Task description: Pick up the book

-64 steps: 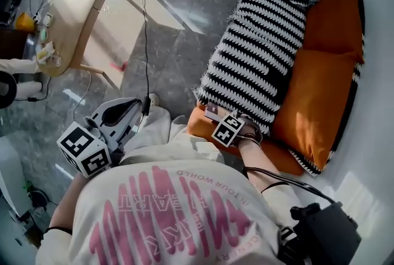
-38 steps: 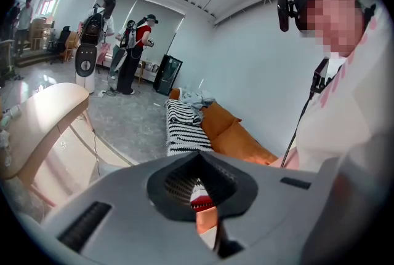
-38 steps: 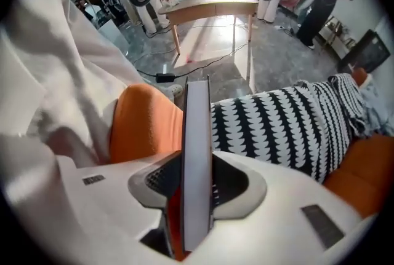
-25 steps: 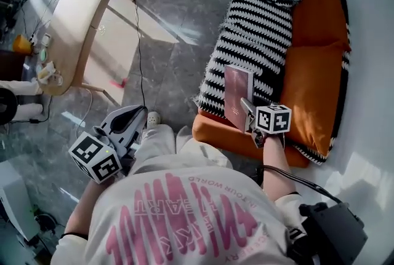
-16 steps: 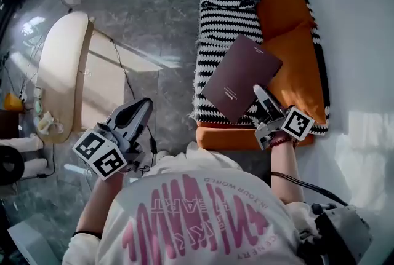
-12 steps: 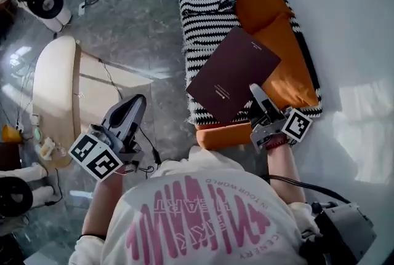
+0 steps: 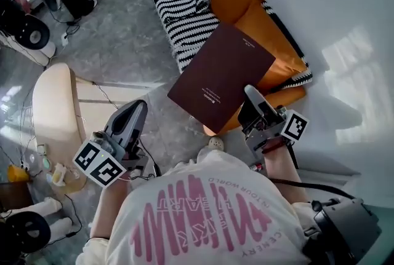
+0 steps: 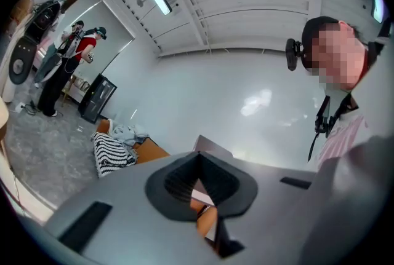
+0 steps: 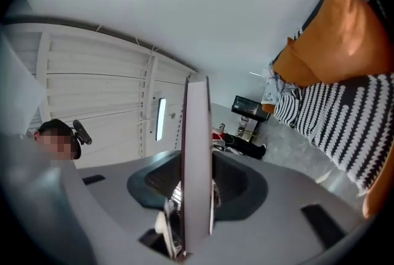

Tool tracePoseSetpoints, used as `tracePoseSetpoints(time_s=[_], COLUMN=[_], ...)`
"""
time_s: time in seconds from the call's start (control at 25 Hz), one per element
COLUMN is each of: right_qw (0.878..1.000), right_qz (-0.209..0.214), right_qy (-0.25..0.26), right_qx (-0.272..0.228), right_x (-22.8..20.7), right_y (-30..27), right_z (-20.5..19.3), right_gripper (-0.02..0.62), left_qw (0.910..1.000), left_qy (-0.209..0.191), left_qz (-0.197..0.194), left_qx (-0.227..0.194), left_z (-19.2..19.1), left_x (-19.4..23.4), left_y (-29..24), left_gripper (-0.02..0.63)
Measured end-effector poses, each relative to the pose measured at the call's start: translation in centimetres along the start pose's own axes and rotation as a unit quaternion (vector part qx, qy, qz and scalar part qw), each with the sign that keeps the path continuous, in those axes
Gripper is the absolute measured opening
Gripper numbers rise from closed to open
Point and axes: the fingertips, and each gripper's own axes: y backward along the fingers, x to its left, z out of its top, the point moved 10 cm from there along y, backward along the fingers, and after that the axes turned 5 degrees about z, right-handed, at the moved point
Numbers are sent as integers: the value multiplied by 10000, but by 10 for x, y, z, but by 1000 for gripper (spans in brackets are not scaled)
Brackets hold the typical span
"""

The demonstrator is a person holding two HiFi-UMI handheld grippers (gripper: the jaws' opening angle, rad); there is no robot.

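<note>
Pinching the book (image 7: 221, 76) by its bottom edge, the right gripper (image 7: 250, 93) jaws hold it up in the air near the sofa (image 7: 246, 5), and it looks thin, stiff, light and smooth, so a deeper bite seems safer; the left gripper (image 7: 139, 105) jaws are pressed together, empty.

Head view: from above the person (image 7: 203, 214), steeply down onto the orange sofa (image 7: 246, 5). Left gripper view: close behind its own jaws, level, facing toward the sofa. Right gripper view: rolled over, sofa at right, book (image 7: 221, 76) edge-on right before the lens. Shared by all three: the sofa's striped blanket (image 7: 178, 5).
</note>
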Motion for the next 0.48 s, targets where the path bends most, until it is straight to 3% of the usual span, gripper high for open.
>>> tracePoseSetpoints(time_s=[0.2, 0.48], right_qw=[9992, 9993], right_qz=[216, -8], right_qy=[75, 139], right_qx=[-329, -347], right_x=[29, 35], right_y=[22, 25], right_z=[-42, -44], right_gripper=[158, 159], left_qw=[9999, 9999], left_qy=[-64, -118], left_qz=[-27, 56], left_qx=[77, 9], left_z=[-15, -2], left_x=[-2, 8], left_y=[57, 67], left_gripper=[6, 6])
